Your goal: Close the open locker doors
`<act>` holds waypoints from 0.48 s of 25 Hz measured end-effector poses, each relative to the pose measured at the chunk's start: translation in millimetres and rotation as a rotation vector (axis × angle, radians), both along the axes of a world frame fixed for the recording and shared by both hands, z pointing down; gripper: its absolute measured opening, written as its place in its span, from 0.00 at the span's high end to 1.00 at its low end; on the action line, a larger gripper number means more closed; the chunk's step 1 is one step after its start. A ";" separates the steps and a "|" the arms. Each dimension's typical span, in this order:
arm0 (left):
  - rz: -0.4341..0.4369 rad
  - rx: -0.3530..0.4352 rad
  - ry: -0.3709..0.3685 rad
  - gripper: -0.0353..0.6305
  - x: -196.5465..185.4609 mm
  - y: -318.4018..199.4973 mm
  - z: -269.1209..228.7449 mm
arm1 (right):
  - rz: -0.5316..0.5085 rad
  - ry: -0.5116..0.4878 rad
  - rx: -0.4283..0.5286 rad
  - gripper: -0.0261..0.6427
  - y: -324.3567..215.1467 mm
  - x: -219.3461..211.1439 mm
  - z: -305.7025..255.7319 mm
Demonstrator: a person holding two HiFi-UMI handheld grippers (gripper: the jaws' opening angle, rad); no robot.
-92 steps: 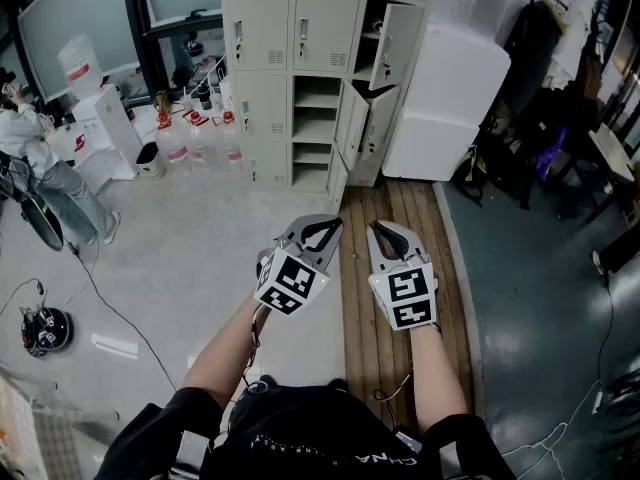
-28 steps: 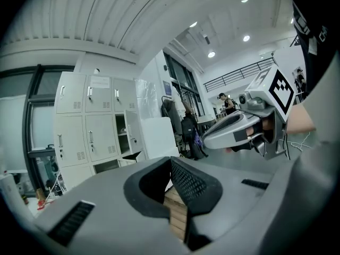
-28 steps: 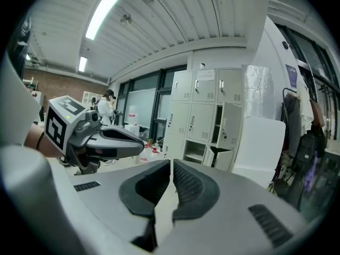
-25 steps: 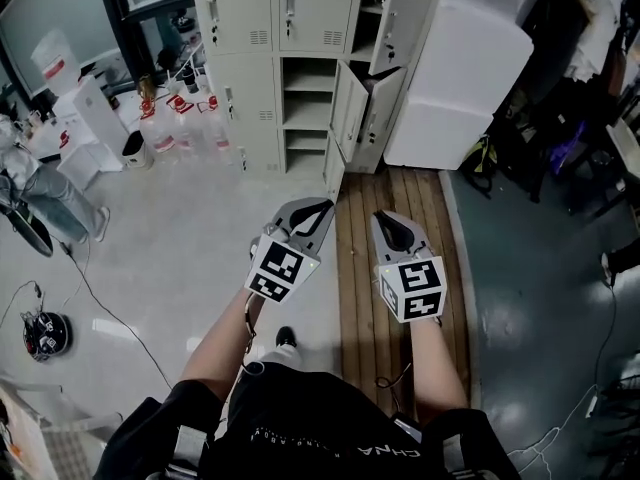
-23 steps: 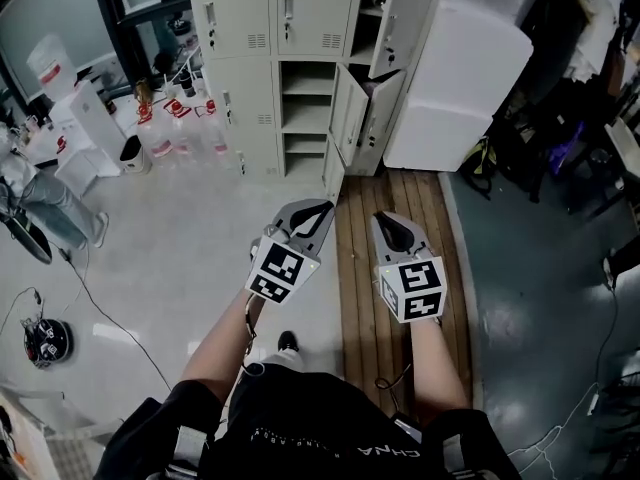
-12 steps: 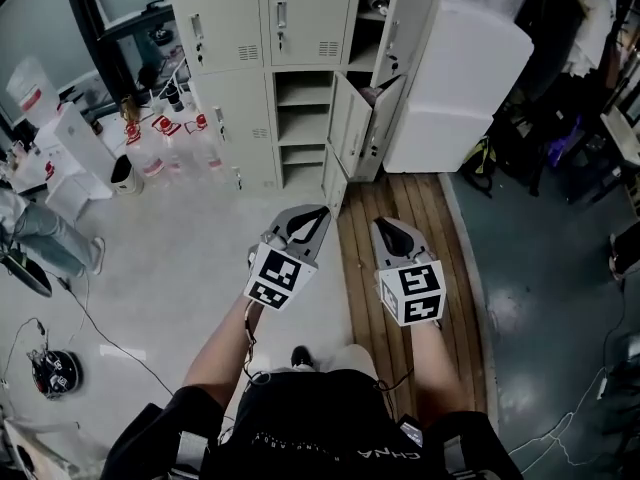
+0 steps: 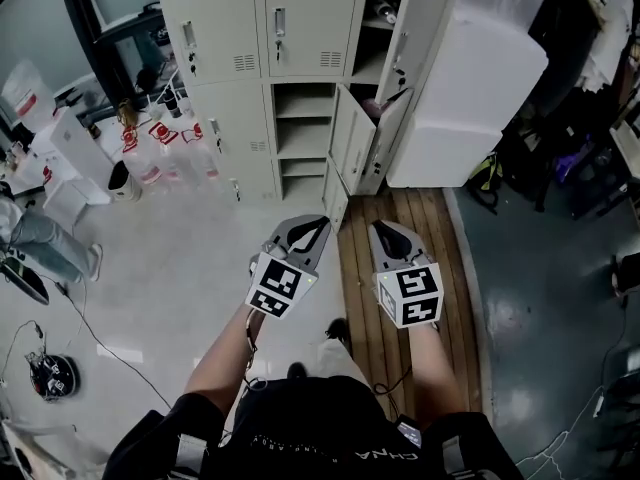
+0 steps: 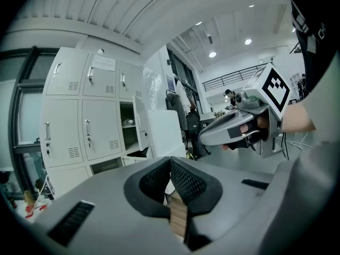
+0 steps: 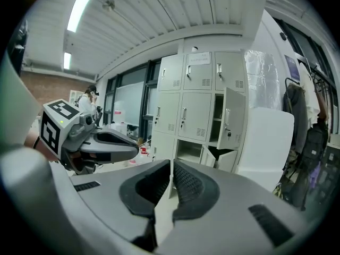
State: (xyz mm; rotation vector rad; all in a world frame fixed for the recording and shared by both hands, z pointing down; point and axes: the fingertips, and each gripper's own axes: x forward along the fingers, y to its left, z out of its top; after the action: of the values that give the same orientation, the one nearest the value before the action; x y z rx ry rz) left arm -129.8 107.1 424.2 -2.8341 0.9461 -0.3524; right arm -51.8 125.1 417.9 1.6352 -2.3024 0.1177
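A cream locker bank (image 7: pixel 240 78) stands ahead at the top of the head view. Its upper right door (image 7: pixel 410 43) hangs open, and lower down two doors (image 7: pixel 350 138) (image 7: pixel 388 133) and a small bottom door (image 7: pixel 335 196) stand ajar. The middle column's shelves (image 7: pixel 303 128) show bare. My left gripper (image 7: pixel 318 224) and right gripper (image 7: pixel 380 230) are held side by side, well short of the lockers, both shut and holding nothing. In the right gripper view the open upper door (image 9: pixel 234 116) is right of my shut right gripper (image 9: pixel 171 163). In the left gripper view the lockers (image 8: pixel 85 116) are left of my shut left gripper (image 8: pixel 170 161).
A white box-like appliance (image 7: pixel 465 98) stands right of the lockers. Water bottles (image 7: pixel 160 153) crowd the floor at the left. A wooden plank strip (image 7: pixel 400 218) runs up to the lockers. Dark bags and chairs (image 7: pixel 560 118) fill the right side; cables and a person's legs (image 7: pixel 35 243) lie left.
The lockers have grown nearer and larger in the head view as the person walks toward them. Both grippers keep the same shut pose side by side.
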 end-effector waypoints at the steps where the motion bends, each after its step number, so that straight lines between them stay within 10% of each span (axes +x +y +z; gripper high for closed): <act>1: -0.002 0.004 -0.002 0.92 6.4 -12.2 -2.3 | -0.002 -0.003 0.003 0.90 -12.1 6.4 -1.9; 12: -0.051 0.020 0.010 0.92 92.3 -141.3 -26.1 | -0.047 -0.001 0.043 0.90 -141.4 94.4 -24.9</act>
State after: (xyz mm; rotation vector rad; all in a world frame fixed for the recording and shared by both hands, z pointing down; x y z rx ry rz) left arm -37.5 -34.2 398.1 -2.8007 1.0193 -0.3322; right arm 42.6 -16.3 392.9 1.6005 -2.3578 0.0594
